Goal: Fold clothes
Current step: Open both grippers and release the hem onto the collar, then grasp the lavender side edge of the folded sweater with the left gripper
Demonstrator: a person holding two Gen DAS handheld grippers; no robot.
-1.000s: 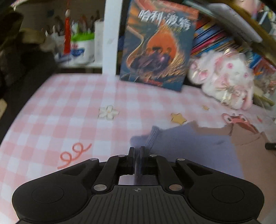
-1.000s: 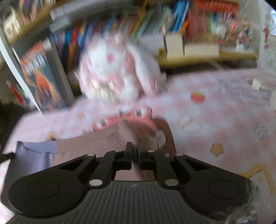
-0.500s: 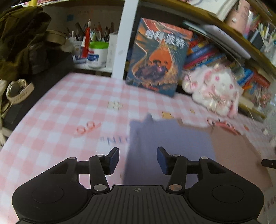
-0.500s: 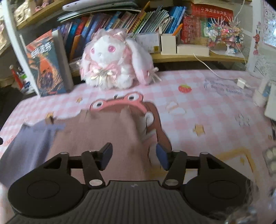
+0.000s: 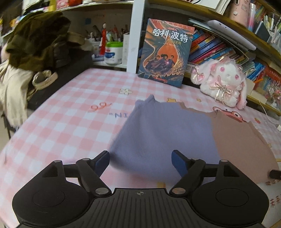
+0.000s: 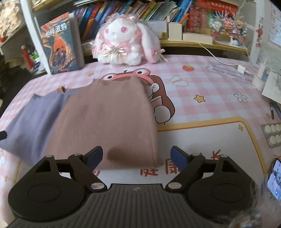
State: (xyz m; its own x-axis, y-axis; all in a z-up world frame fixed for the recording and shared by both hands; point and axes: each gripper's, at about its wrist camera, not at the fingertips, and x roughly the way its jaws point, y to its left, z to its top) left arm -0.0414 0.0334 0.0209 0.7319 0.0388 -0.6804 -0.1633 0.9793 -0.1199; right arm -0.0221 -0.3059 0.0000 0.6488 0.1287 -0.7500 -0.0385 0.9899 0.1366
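- Lying flat on the pink checked tabletop (image 5: 73,112), the folded garment (image 6: 108,115) sits just ahead of both hand-held grippers; it has a purple part (image 5: 163,133) and a brown part (image 5: 240,142) side by side.
- The left hand-held gripper (image 5: 140,162) has its jaws spread wide and opening, blue pads clear of the cloth, nothing pinched; the purple part's near edge shows in the gap between them.
- The right hand-held gripper (image 6: 136,157) likewise has its jaws wide and opening, gripping nothing, with the brown part's near edge showing in the gap ahead.
- Beyond the garment from either hand-held gripper, a white-and-pink plush rabbit (image 6: 123,43) sits at the back of the tabletop, touching nothing of the cloth.
- An illustrated book (image 5: 166,52) stands upright left of the rabbit, against a white shelf post (image 5: 135,35).
- Rows of books (image 6: 123,10) fill the shelf behind.
- Only the left view shows a heap of dark olive clothing (image 5: 38,40) far left of its hand-held gripper, and a white tub (image 5: 113,53) behind it.
- Only the right view shows the frog cartoon print (image 6: 151,91) on the tabletop partly under the brown part, a white cable with plug (image 6: 240,68) far right, a blister pack of tablets (image 6: 272,135) and a phone (image 6: 274,178) at the right edge.
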